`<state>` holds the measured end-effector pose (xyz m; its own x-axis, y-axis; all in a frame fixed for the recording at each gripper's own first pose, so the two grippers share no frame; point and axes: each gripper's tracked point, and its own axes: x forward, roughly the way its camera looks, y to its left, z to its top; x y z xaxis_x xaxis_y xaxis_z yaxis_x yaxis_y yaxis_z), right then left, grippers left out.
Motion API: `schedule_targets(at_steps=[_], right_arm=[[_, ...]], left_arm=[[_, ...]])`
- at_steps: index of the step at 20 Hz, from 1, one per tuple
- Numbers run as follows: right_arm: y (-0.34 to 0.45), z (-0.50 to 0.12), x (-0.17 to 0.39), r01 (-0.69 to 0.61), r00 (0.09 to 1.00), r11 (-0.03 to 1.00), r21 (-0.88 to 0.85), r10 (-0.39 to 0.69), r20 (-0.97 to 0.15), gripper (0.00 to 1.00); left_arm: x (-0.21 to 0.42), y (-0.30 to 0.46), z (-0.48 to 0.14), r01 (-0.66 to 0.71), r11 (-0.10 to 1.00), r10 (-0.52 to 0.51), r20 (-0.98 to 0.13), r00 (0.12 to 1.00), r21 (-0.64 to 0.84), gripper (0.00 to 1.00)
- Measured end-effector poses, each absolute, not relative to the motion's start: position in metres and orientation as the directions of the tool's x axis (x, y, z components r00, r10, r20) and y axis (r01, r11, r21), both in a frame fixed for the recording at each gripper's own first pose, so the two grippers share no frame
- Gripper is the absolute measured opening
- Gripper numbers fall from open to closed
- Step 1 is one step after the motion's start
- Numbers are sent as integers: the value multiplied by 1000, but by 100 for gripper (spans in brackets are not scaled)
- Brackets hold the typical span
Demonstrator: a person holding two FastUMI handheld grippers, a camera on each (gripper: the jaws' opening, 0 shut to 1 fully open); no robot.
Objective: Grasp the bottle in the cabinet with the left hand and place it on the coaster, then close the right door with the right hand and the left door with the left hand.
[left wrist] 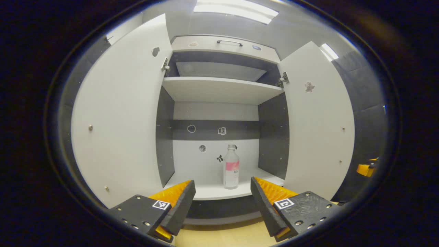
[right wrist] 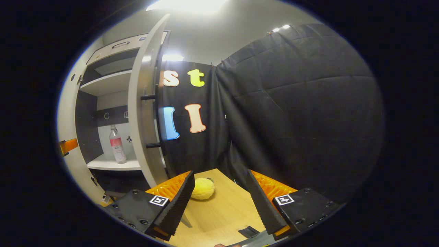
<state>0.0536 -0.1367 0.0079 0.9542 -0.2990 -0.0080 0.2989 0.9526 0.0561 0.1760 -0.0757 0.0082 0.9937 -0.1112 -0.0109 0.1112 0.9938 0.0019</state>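
We've got the bottle (left wrist: 231, 167) standing upright in the cabinet (left wrist: 219, 90), on the lower shelf (left wrist: 209, 192), right of centre and a bit back from the front edge. Both doors hang wide open: left door (left wrist: 120, 116), right door (left wrist: 317, 120).

Left gripper (left wrist: 223, 197) sits in front of the shelf, lined up approx. w/ the bottle; jaws apart, nothing between them, bottle well beyond the tips. Right gripper (right wrist: 219, 195) hovers over the counter (right wrist: 223, 212) near its far edge, jaws also apart and empty, pointing past the right door's outer face at the booth wall. A yellow ball (right wrist: 203, 188) lies on the counter just beside its left finger. The left gripper's view catches a bit of the right gripper at its far right edge.

Coaster: we can't pick it out w/ certainty. A dark flat piece (right wrist: 249, 231) near the counter's front edge may be it, can't tell.

Our read: reach not yet done. Risks from here:
- bottle is tall, narrow, looks near-empty, so a fingertip nudge on approach could tip it vs. the back wall
- clamping high near the neck may let it swing or slip
- the right door stands close to the exit path and could catch the bottle
- ball could roll into the placing spot
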Motion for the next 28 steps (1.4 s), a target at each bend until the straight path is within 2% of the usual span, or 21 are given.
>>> schedule_targets(at_steps=[1,2,3,4,5,10,11,15,16,17,18,19,20,21,22,23,24,25,27,28], right_arm=[[-142,10,59,312,950,948,64,-312,-5,96],[-148,9,65,325,946,943,72,-325,-4,92],[-154,9,70,337,941,938,77,-338,-5,96],[-160,8,74,348,937,934,85,-349,-4,92],[-164,9,77,358,933,929,92,-359,-3,96],[-181,4,91,402,914,909,110,-405,8,96],[-184,1,93,413,909,903,116,-416,5,96],[-182,-14,101,410,912,902,136,-411,-23,96],[-183,-16,104,404,914,906,128,-404,-24,96],[-184,-14,107,399,916,909,121,-400,-21,92],[-183,-15,111,395,918,911,115,-396,-20,92],[-183,-17,113,393,919,913,109,-393,-24,92],[-184,-19,118,392,920,914,103,-391,-30,96],[-184,-20,122,391,921,915,98,-389,-37,96],[-186,-21,124,391,920,916,93,-389,-41,96],[-189,-22,126,394,919,915,89,-391,-44,96],[-191,-24,128,395,919,915,88,-392,-46,96],[-193,-24,130,396,918,914,89,-393,-47,92],[-196,-25,135,396,918,913,99,-393,-50,92],[-198,-25,138,396,918,912,104,-393,-49,92]], left_arm=[[192,-79,7,113,994,-113,-16,994,8,100],[209,-82,6,114,993,-113,-22,993,10,100],[226,-84,2,115,993,-115,-34,993,7,100],[242,-87,0,118,993,-118,-45,992,-1,88],[257,-89,-3,124,992,-125,-58,991,-10,100],[327,-101,-19,137,991,-137,-95,986,-10,100],[335,-104,-22,140,990,-140,-102,985,-11,94],[368,-116,-41,150,988,-152,-127,980,-25,94],[376,-118,-44,150,988,-152,-132,980,-20,99],[380,-120,-46,151,988,-152,-134,979,-15,94],[387,-123,-49,154,988,-154,-136,979,-10,94],[393,-124,-52,151,988,-150,-137,979,-1,99],[399,-124,-55,143,990,-140,-142,980,8,99],[403,-124,-58,140,990,-137,-147,980,11,91],[408,-125,-59,137,990,-134,-149,980,10,99],[412,-125,-61,136,991,-133,-148,980,5,90],[416,-125,-61,134,991,-133,-145,980,0,100],[418,-125,-62,130,992,-129,-143,981,-2,99],[422,-124,-64,124,992,-124,-151,981,-7,75],[425,-124,-66,122,992,-122,-154,981,-7,84]])
